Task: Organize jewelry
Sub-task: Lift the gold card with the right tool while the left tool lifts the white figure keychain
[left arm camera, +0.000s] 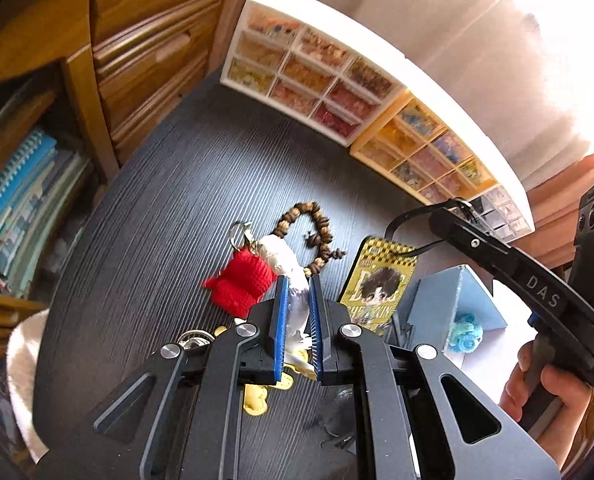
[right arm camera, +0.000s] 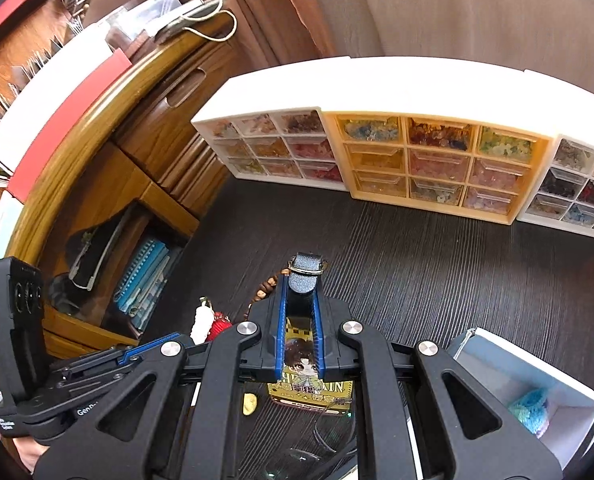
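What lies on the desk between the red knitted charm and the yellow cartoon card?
In the left wrist view, the white charm and part of the wooden bead bracelet lie between red knitted charm and card.

Matt woodgrain table (left arm camera: 177, 184); red knitted charm (left arm camera: 243, 282)

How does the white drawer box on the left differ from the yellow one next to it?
The white drawer box has a white frame; the yellow drawer box has a yellow-orange frame. The white one holds mostly orange, pink and red bits; the yellow one also shows blue and green ones. The white one stands at the left end of the row, the yellow one in the middle. Both stand upright on the dark table with nine clear drawers.
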{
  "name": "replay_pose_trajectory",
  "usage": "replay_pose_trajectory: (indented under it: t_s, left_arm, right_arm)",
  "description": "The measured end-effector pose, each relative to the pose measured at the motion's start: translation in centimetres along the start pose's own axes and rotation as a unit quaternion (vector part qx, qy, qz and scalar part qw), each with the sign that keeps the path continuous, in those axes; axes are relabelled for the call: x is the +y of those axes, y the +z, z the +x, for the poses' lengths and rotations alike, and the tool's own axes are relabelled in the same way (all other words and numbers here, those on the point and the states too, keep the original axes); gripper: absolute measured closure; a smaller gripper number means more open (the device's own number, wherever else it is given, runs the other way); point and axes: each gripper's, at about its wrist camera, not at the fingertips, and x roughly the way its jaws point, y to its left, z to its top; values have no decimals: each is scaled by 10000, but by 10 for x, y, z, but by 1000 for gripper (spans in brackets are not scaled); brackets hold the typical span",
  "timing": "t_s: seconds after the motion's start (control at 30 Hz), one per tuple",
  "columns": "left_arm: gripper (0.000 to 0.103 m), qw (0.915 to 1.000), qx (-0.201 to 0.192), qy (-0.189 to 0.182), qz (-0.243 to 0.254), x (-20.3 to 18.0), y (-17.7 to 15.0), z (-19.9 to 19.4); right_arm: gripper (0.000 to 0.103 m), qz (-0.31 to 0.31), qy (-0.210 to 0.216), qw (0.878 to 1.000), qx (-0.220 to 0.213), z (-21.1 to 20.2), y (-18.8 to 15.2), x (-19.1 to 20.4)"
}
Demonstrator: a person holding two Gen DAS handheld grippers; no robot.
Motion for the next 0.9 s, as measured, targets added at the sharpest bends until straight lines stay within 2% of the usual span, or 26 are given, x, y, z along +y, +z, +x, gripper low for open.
replay_pose_trajectory:
  t_s: [0.2, 0.33, 0.7, 0.73, 0.77, 0.9]
  left_arm:
    - [92, 9999, -85, 65, 101, -6, 0, -6]
    - [92, 9999, 26, -122, -36, 0, -3, -4]
    - [92, 9993, -171, -329, 52, -12, -3, -31]
    - [101, 9991, -202, -362, 74, -13, -3, -33]
    - [103, 9989, -240, -393, 103, -14, -3, -36]
    - [103, 9977, -431, -451, 272, -27, -2, -51]
  right_arm:
    - [91, -67, 11, 9999, -126, -14, 1, 5]
    - [91, -53, 54, 9998, -205, -23, 0, 5]
    - [91, -117, 80, 9989, -453, -48, 2, 9]
    - [91, -130, 84, 9987, -478, -51, 3, 10]
    - [91, -148, 85, 9985, -516, -55, 3, 10]
    - [91, -168, 94, 9977, -654, -72, 3, 12]
